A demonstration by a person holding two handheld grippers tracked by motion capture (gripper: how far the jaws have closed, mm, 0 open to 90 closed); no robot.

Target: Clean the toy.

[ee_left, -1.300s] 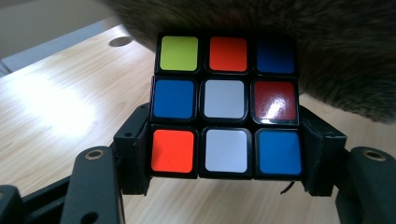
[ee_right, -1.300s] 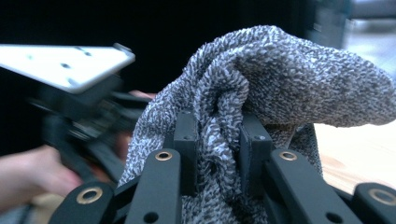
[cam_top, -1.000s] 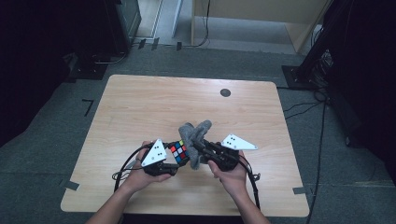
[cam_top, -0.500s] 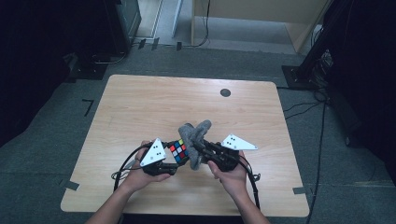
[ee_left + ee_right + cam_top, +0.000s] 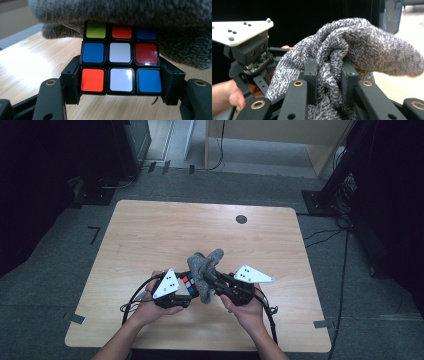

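Nothing has visibly been moved since the earlier frames.
A puzzle cube (image 5: 120, 62) is clamped by the left gripper (image 5: 120, 86); a grey sock (image 5: 352, 50), draped over it, is pinched by the right gripper (image 5: 328, 80).

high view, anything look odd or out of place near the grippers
Nothing is spilled or damaged. The odd part: a grey knitted sock is bunched and draped over a scrambled puzzle cube. The left gripper clamps the cube, and the right gripper pinches a fold of the sock above the wooden table.
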